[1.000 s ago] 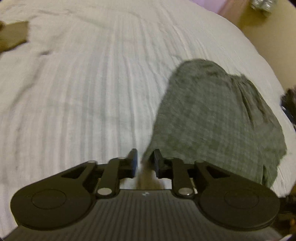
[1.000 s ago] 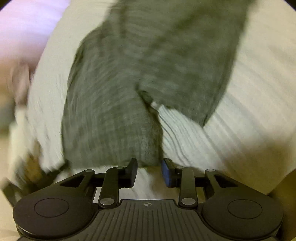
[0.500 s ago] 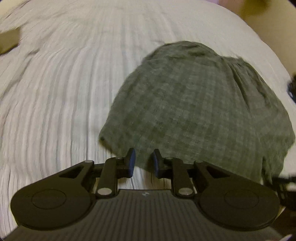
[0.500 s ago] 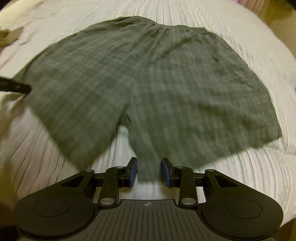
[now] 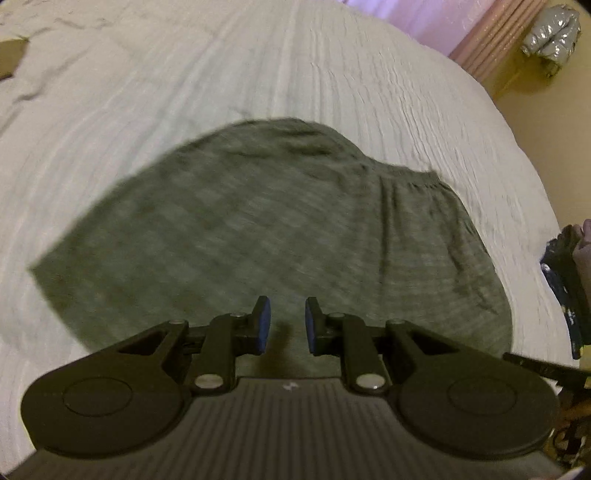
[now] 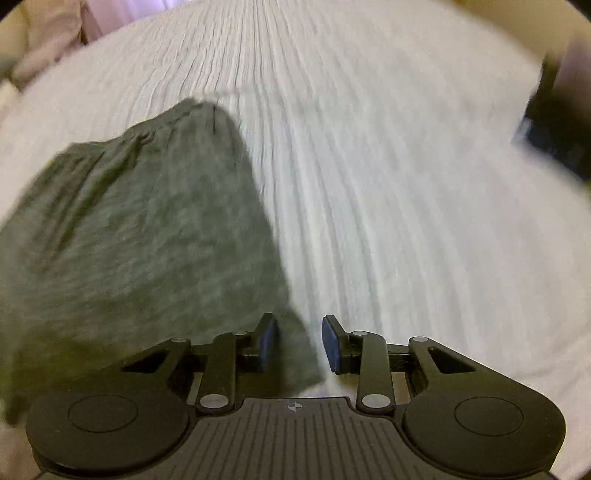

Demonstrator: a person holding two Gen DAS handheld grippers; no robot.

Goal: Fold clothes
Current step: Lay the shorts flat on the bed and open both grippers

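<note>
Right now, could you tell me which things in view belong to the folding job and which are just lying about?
Part of the job:
- green plaid shorts, spread on the white bedspread
- left gripper, open over them
- right gripper, open at their edge

Lying about:
- silvery bundle on the floor
- dark clothing pile at the bed's edge
- brown item, far corner

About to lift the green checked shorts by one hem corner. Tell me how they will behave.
The shorts will probably go floppy: the thin fabric lies flat and wrinkled on the bedspread. They look light, so one claw should carry them. Pushed, they would likely bunch up, since the gathered waistband is already creased.
</note>
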